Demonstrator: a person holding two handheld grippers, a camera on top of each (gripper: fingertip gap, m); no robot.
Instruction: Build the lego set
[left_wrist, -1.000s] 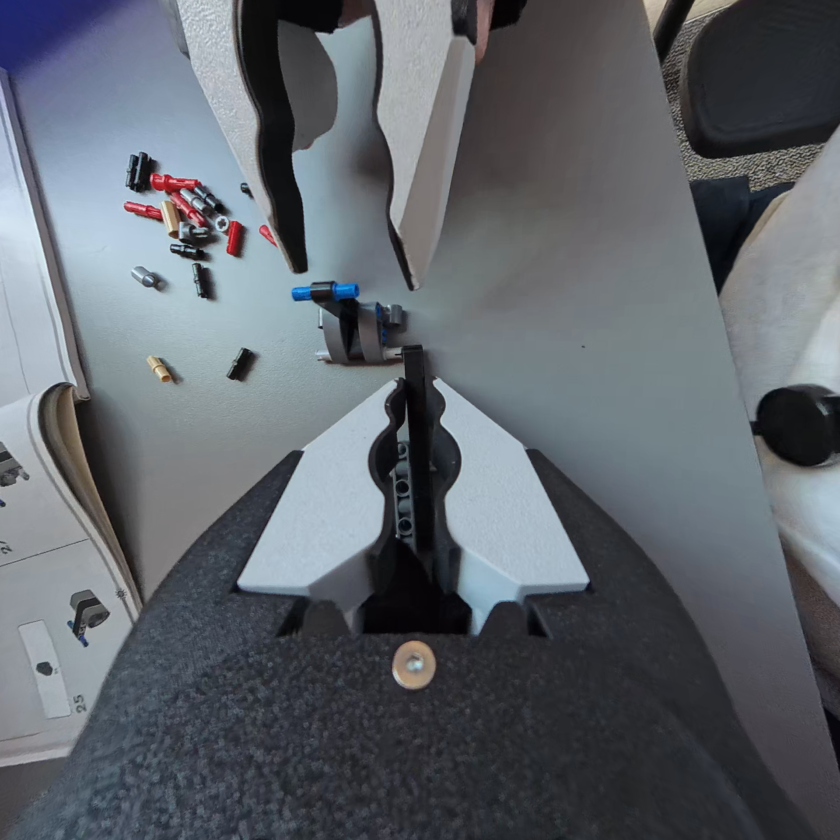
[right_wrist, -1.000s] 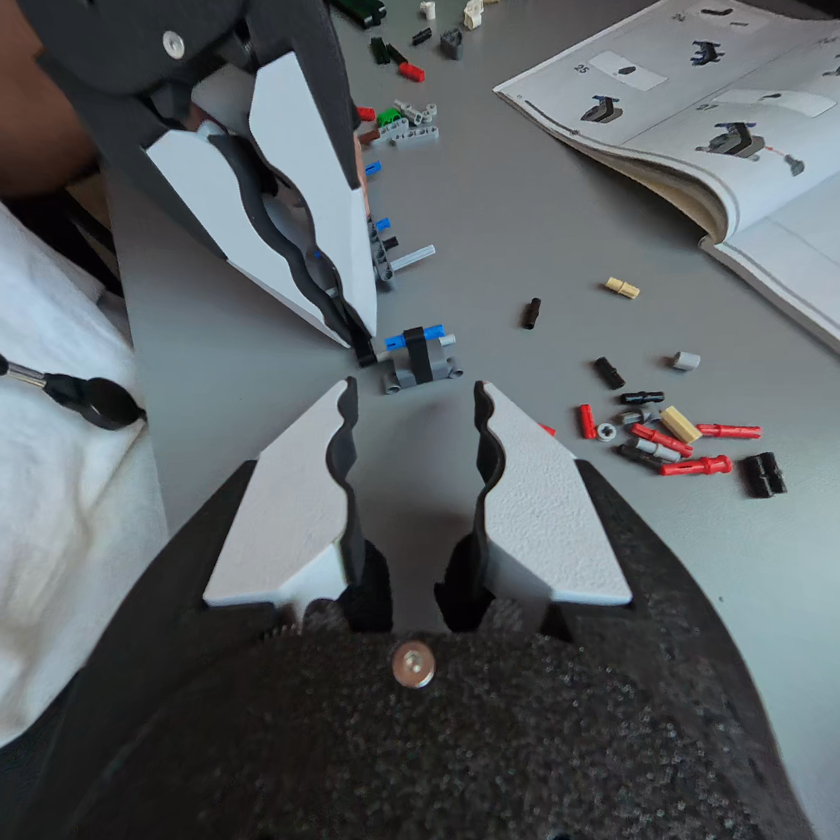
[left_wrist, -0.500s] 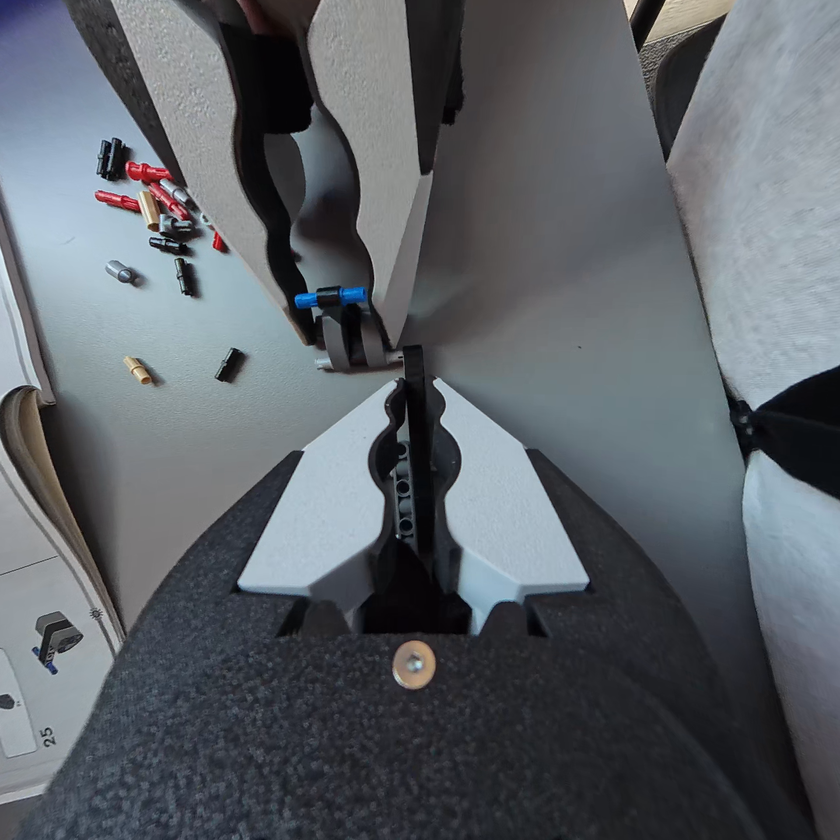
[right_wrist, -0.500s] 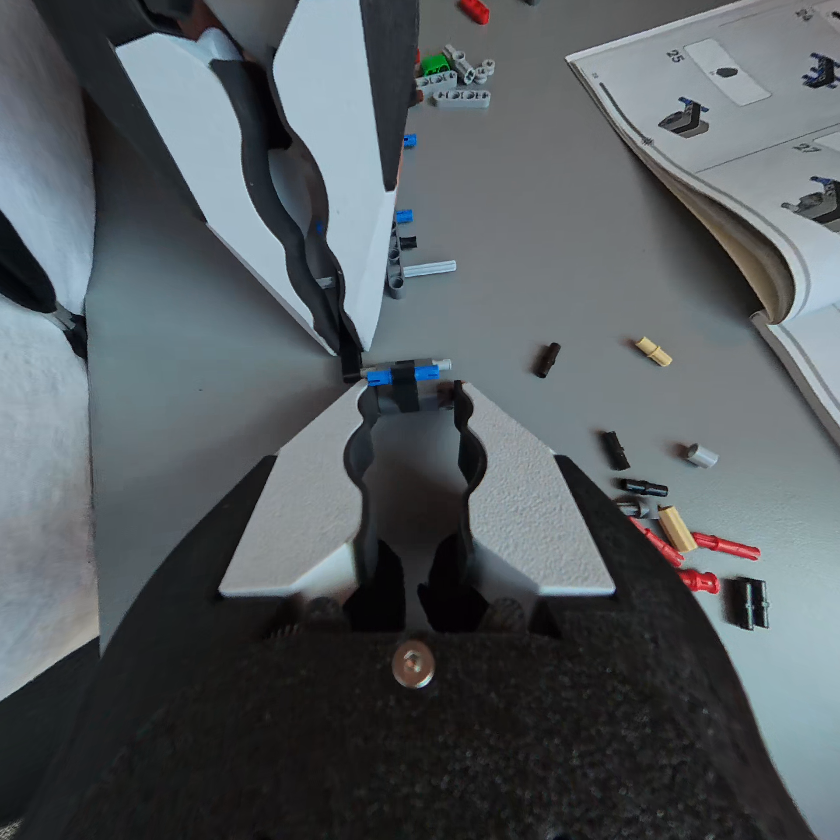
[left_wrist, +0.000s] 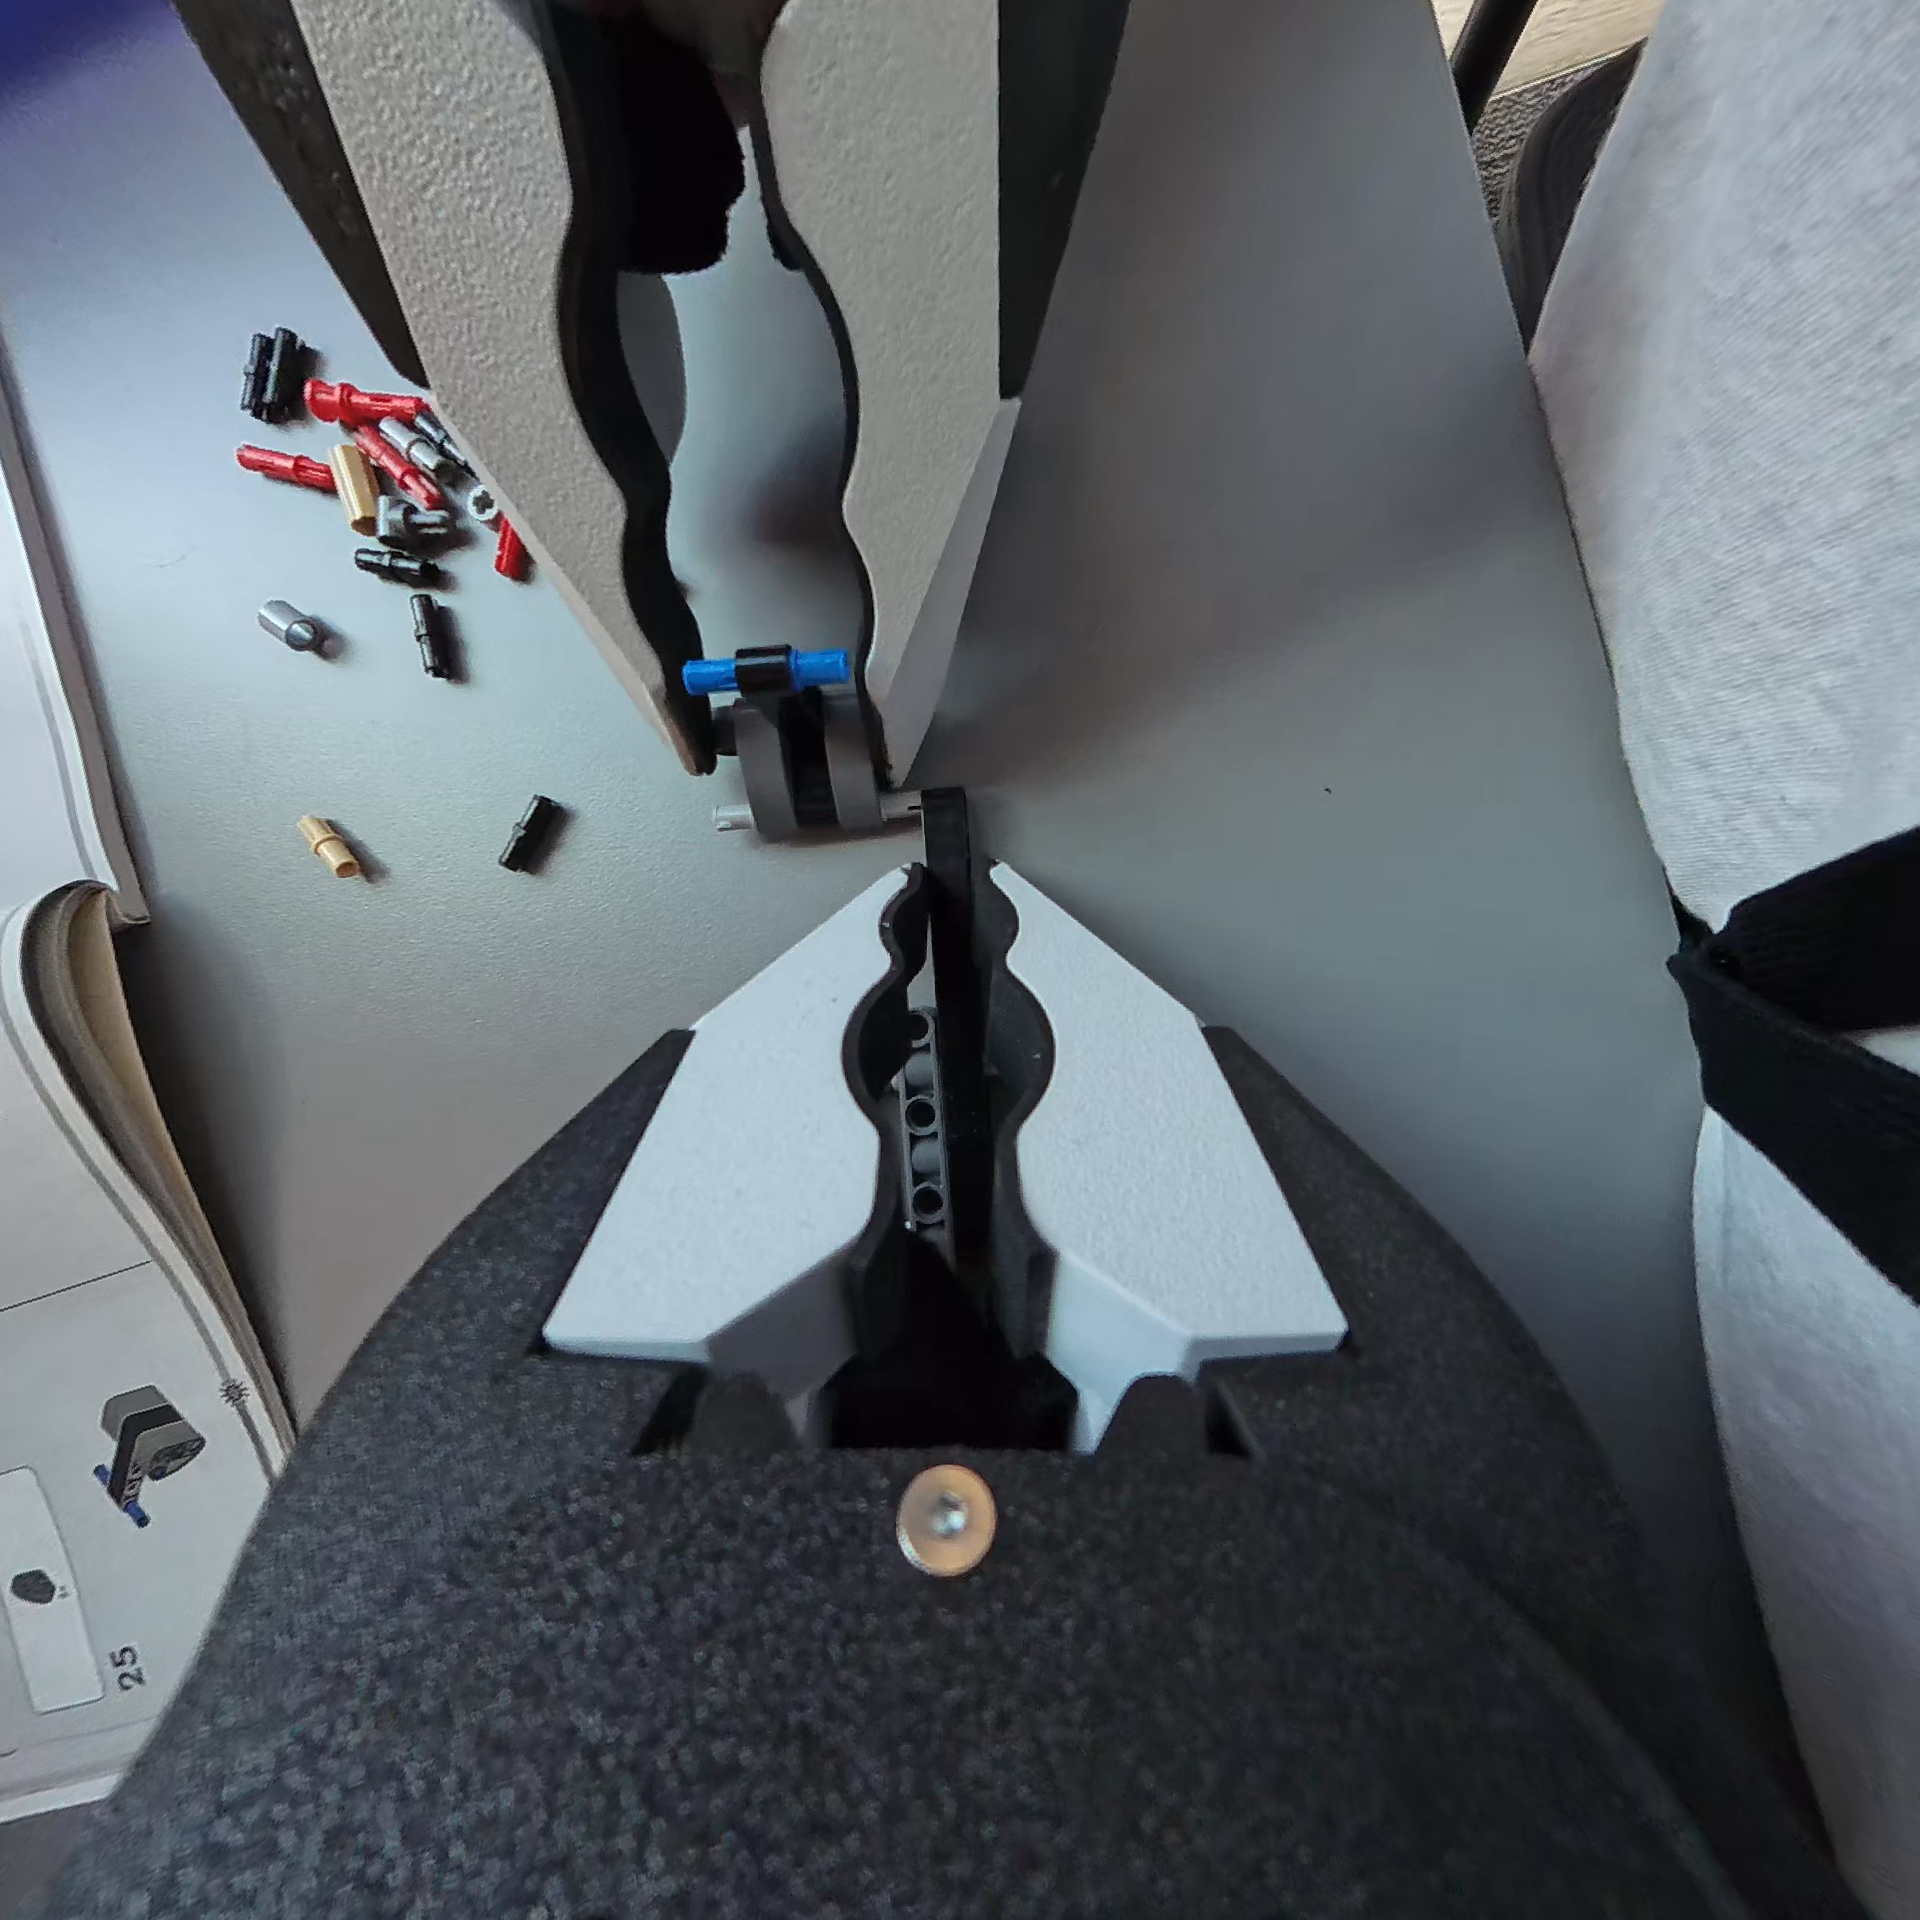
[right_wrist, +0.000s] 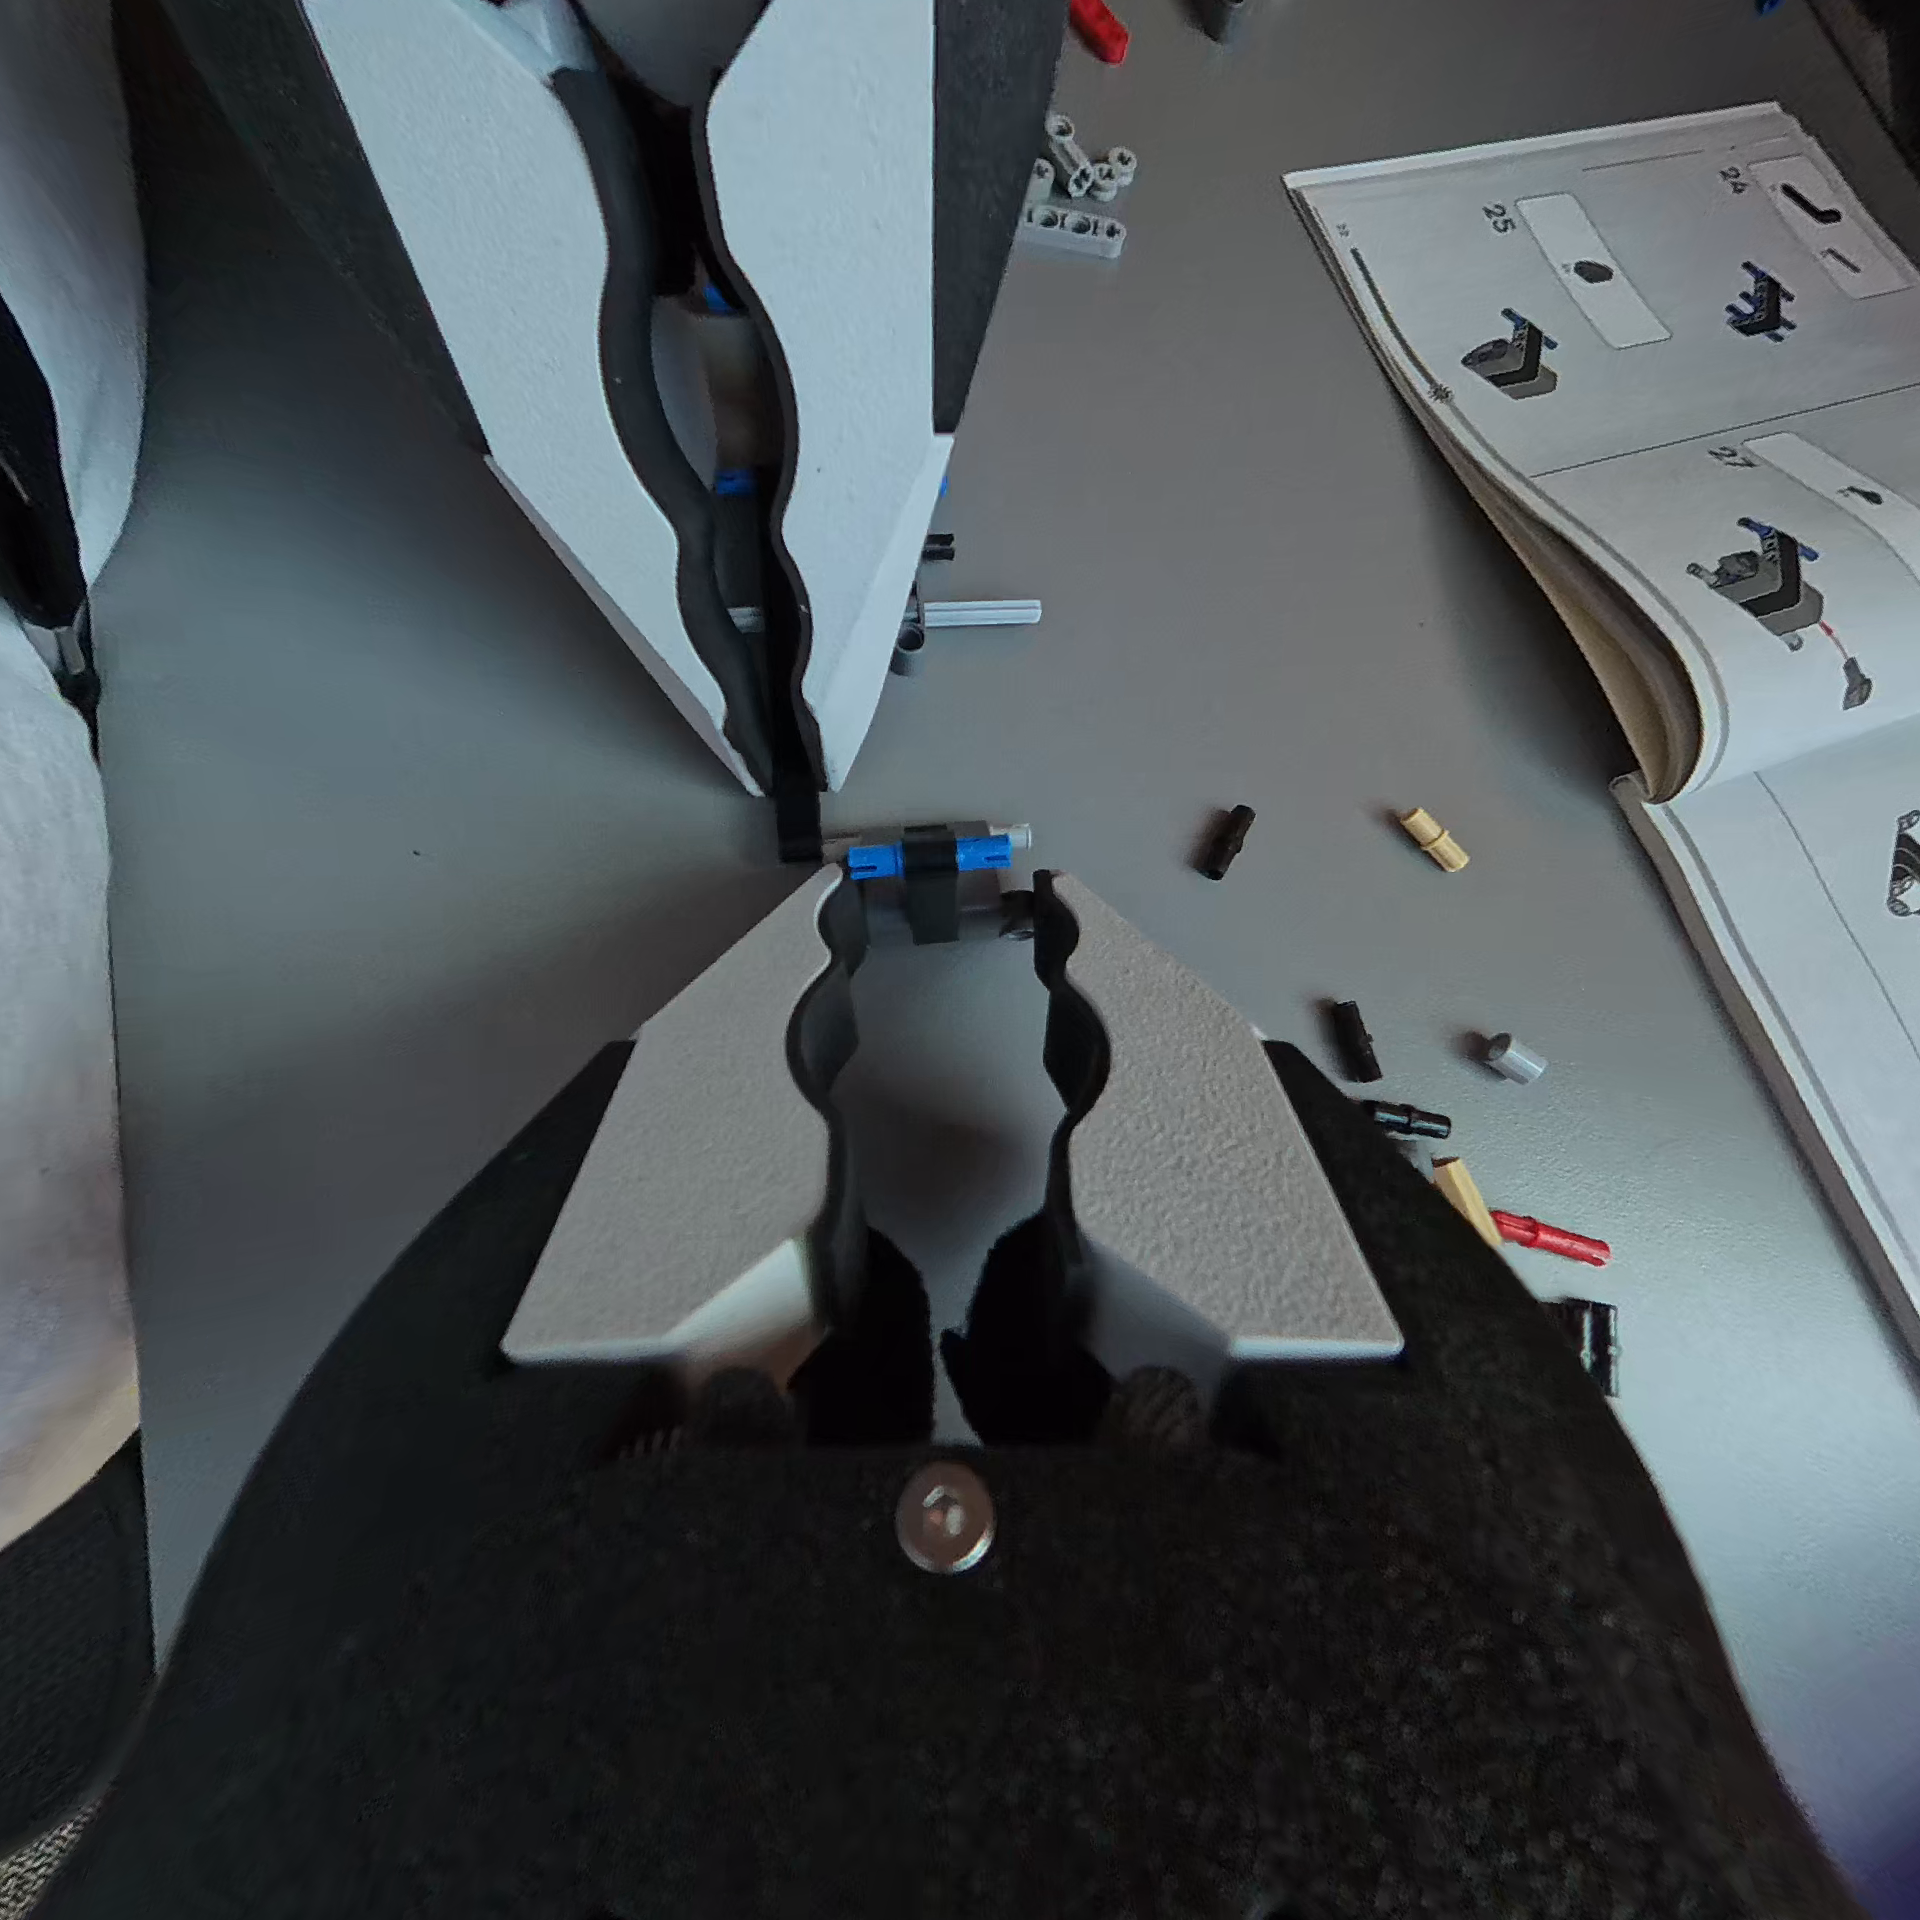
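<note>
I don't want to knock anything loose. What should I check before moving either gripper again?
1. Black beam clamped in the left gripper: ok, tip protrudes.
2. Right gripper pads against both sides of the small assembly: ok.
3. Assembly resting on the table: ok.
4. Gap between beam tip and the assembly's grey axle: cannot tell, they look very close.
5. Loose pins away from both grippers: ok.

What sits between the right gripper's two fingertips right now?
A small grey-and-black assembly with a blue pin sits between the right gripper's fingertips, on the table; both wrist views show it.
</note>
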